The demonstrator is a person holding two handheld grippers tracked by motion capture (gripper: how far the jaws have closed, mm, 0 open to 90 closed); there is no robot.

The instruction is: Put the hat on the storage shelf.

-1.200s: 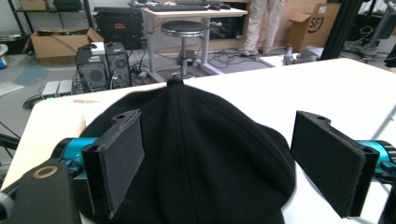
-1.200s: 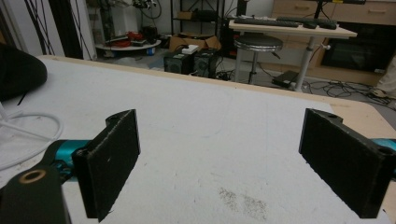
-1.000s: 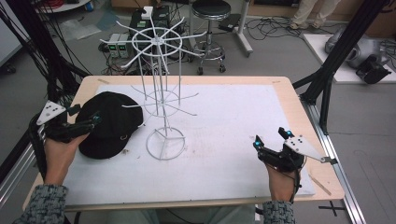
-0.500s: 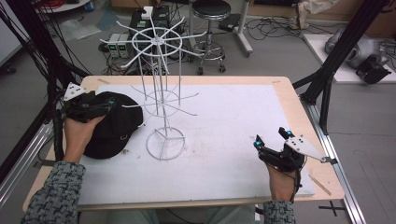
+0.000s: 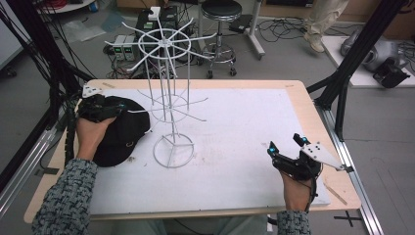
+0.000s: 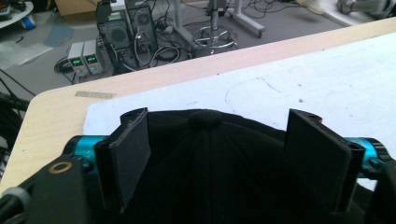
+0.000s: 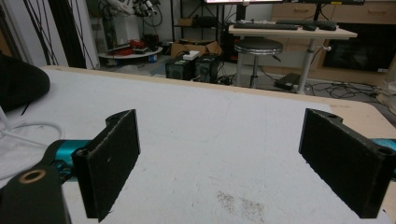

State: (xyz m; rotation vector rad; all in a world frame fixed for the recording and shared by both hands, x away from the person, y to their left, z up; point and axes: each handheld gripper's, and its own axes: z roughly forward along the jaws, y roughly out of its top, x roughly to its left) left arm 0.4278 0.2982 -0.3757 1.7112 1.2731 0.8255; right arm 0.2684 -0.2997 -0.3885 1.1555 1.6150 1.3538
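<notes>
Straddling the black cap, left gripper, jaws spread, just closing slightly.

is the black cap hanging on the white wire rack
No, the black cap lies flat on the table beside the white wire rack, under the left gripper.

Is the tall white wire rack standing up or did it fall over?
Standing up. The tall white wire rack rests upright on its round base on the white table cover, its spoked wheel top high above, beside the black cap.

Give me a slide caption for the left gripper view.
Left gripper straddling the crown of a black cap, jaws just closing but apart.
</notes>
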